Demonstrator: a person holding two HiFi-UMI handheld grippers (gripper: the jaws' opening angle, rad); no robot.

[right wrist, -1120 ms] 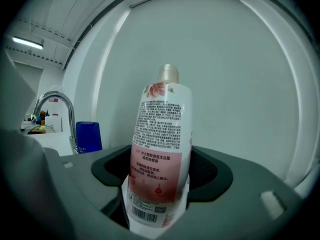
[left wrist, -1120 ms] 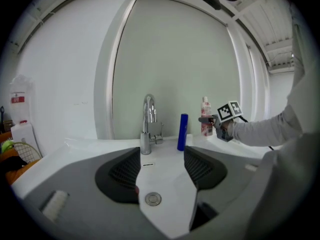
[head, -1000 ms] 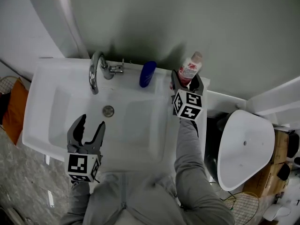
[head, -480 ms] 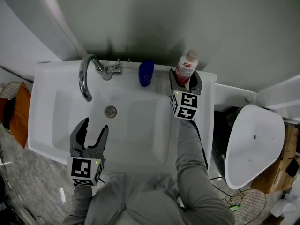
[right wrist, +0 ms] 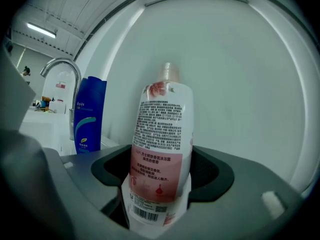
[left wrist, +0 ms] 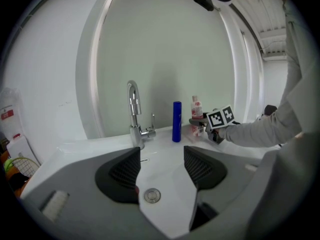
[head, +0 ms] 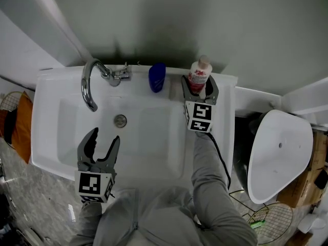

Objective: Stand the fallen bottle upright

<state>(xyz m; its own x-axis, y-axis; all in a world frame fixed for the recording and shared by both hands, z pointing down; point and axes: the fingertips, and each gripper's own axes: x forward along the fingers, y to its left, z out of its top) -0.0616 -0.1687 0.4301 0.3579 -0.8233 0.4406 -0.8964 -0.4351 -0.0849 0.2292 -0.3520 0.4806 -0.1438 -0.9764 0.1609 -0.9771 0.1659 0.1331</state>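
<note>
Fingers (head: 185, 88) of the right gripper (head: 198, 87), head view: closed on the lower body of the pink-labelled bottle (head: 198, 74), which is at the back right corner of the sink (head: 51, 111), cap uppermost. A second ago the bottle leaned and was held higher. It is now nearly vertical and lower, close over the back ledge, to the right of the blue bottle (head: 157, 77) and apart from it. The left gripper (head: 101, 137) hangs over the sink's front left edge with its fingers spread and nothing between them. Left gripper view: the open fingers frame only the drain (left wrist: 152, 195). Beyond the tap (left wrist: 133, 109), the pink-labelled bottle stands straight in the other gripper. The base is masked, so contact with the ledge cannot be confirmed. Right gripper view: both pads press the bottle's sides, and its printed label reads upright. The righting itself appears complete; what probably remains is seating the base flat on the ledge and then releasing.
</note>
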